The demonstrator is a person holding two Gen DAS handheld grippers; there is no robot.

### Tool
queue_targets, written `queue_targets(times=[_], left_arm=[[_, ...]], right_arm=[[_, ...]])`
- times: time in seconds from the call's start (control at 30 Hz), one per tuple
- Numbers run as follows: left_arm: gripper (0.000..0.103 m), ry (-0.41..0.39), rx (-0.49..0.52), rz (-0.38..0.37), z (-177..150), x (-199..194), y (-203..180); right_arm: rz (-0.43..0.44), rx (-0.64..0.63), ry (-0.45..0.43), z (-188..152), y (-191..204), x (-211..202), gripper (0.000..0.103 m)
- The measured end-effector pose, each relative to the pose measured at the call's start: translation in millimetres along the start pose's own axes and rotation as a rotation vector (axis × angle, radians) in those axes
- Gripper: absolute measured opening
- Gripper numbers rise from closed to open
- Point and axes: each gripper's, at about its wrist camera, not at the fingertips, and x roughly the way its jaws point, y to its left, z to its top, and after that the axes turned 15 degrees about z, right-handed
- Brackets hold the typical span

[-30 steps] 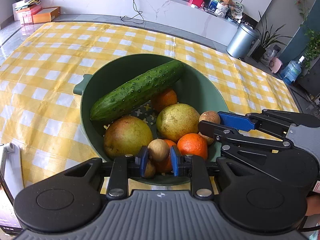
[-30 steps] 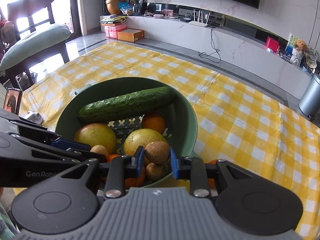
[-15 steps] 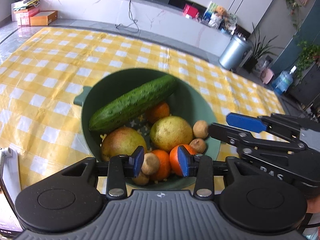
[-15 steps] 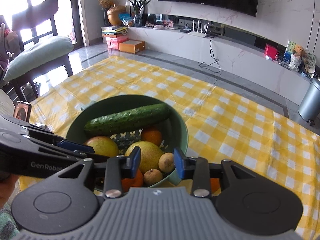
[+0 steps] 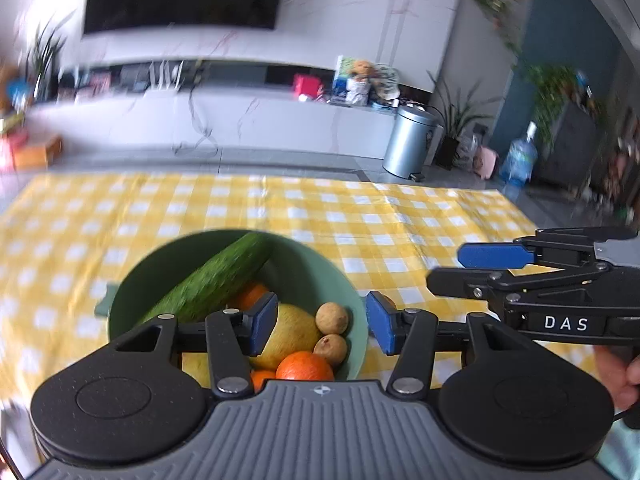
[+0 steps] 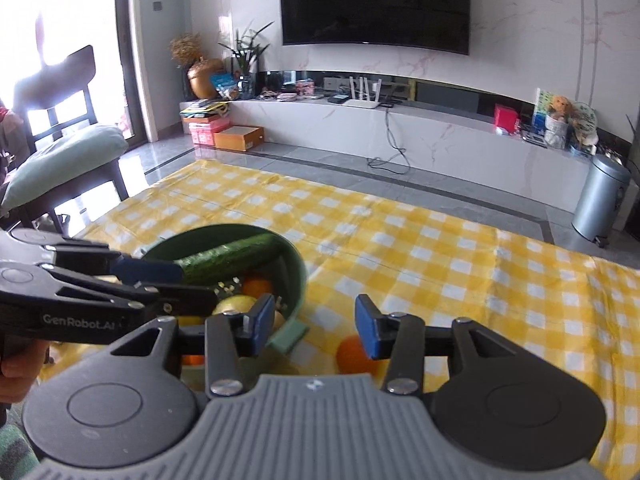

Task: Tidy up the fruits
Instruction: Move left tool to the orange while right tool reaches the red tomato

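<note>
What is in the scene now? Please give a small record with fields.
container: green bowl on yellow checked cloth
in bowl: cucumber, oranges, yellow fruit, two small brown fruits
outside bowl: one orange on the cloth
left tongs: open, empty
right tongs: open, empty

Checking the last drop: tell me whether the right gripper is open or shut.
Open. The right gripper has its blue pads spread wide with nothing between them.
</note>
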Motion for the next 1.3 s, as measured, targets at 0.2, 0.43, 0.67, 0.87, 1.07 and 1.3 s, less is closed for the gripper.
queue_targets(times=[0.2,0.43,0.67,0.87,1.07,1.3], left_arm=[[0.06,-0.078,0.16,-0.044,-7.5,-3.4,-38.5],[0.062,-0.096,0.346,-0.106,-26.7,-2.0,-85.5],[0.06,-0.075,0.441,-0.101,-45.0,10.9,-109.9],[0.06,-0.051,0.427,-0.091,-46.8,17.4,-107.7],[0.061,-0.046,0.442,-0.081,-50.5,20.9,-110.3],[0.061,-0.049,0.428,-0.057,-50.6,25.8,-110.0]], right_arm=[[-0.071,0.068,0.043,-46.1,-14.0,-11.7,0.042],[-0.139,0.166,0.106,-90.2,-26.3,-11.0,0.042],[-0.154,0.217,0.186,-101.9,-36.3,4.5,0.041],[-0.115,0.212,0.212,-105.0,-36.5,14.3,0.041],[-0.119,0.225,0.251,-106.9,-40.3,21.4,0.032],[-0.118,0.243,0.253,-107.5,-44.6,23.8,0.026]])
